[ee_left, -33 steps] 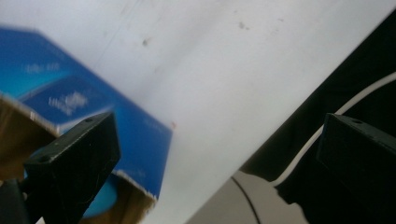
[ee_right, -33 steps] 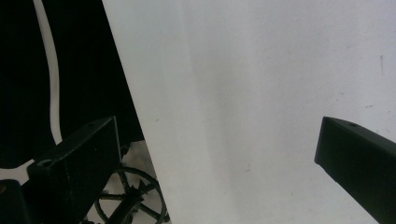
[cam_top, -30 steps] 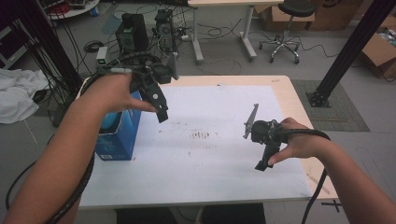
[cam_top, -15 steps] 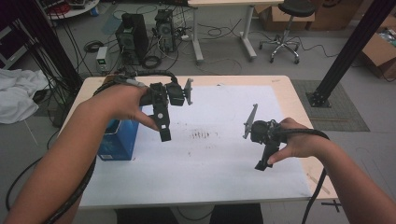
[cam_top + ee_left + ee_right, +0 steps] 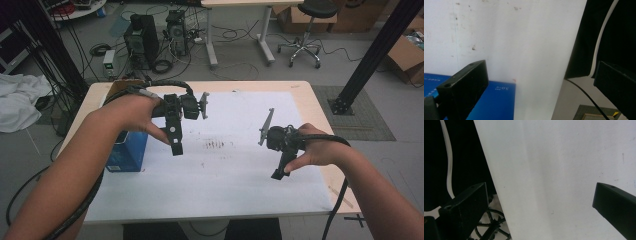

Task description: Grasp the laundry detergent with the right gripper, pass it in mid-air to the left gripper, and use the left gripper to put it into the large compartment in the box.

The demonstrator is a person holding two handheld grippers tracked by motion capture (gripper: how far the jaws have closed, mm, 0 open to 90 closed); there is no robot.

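Left gripper held up over the left-centre of the frame in the high view, above the white sheet that covers the desk; jaws spread wide apart with nothing between them, seen clearly in the left gripper view, where white paper fills the gap. Blue box stands at the left edge of the sheet, lower left of that gripper, just beside the person's left hand; not touched by the jaws. In the left gripper view the blue box lies at the bottom left, partly behind the left-hand jaw. Right gripper held at right of centre in the high view, pointing down toward the sheet, right hand wrapped round it; its jaws likewise released and bare, white sheet between them in the right gripper view. The two grippers are well apart. Small dark marks on the paper between them.
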